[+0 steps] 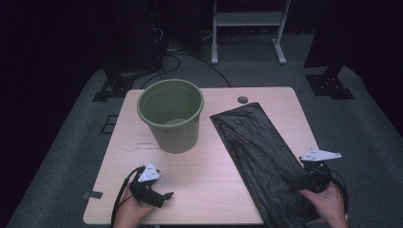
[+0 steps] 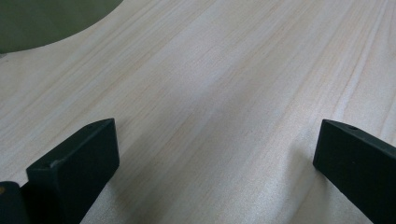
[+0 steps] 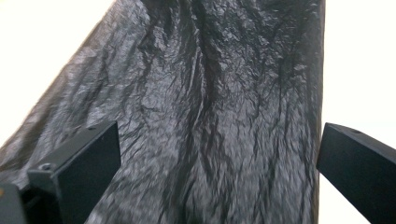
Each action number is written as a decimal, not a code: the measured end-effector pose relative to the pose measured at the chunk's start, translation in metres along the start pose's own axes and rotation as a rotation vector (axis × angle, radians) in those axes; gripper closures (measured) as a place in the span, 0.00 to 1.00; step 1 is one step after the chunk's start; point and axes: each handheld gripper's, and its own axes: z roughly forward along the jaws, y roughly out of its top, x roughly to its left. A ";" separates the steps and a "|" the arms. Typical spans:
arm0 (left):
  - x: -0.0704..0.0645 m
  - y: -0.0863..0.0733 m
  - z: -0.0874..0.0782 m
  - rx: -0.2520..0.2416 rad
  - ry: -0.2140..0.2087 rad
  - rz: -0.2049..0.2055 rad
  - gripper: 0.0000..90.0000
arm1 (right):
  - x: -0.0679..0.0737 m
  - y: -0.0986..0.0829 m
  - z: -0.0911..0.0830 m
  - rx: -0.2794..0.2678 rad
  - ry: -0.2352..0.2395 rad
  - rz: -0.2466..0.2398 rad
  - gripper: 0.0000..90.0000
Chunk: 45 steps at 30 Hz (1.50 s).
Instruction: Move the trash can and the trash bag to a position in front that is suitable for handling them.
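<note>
Black bag (image 1: 259, 156) lies flat at the table's (image 1: 199, 190) right, beside the green bin (image 1: 172, 114), so your right gripper (image 3: 219, 154) spreads its jaws over its near end while your left gripper (image 2: 215, 154) waits open above bare wood.

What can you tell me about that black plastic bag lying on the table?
The black bag is a thin, glossy, crinkled plastic sheet, flattened into a long strip. It lies on the light wooden table, running slantwise from near the small round hole at the far side to the near edge, right of the green bucket and apart from it. Creases run along its length. The right gripper sits over its near end, jaws spread wide above the plastic, not pinching it.
</note>
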 end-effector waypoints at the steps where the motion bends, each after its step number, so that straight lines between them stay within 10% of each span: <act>1: 0.000 0.000 0.000 0.000 0.000 0.000 0.00 | 0.000 0.000 0.000 0.000 0.000 0.000 0.00; 20: 0.000 0.001 0.001 -0.001 0.005 -0.006 0.00 | 0.006 0.014 0.074 0.044 0.025 -0.053 0.00; 45: 0.000 0.024 -0.023 -0.047 -0.012 -0.033 0.00 | 0.005 0.007 0.079 0.032 0.047 -0.039 0.00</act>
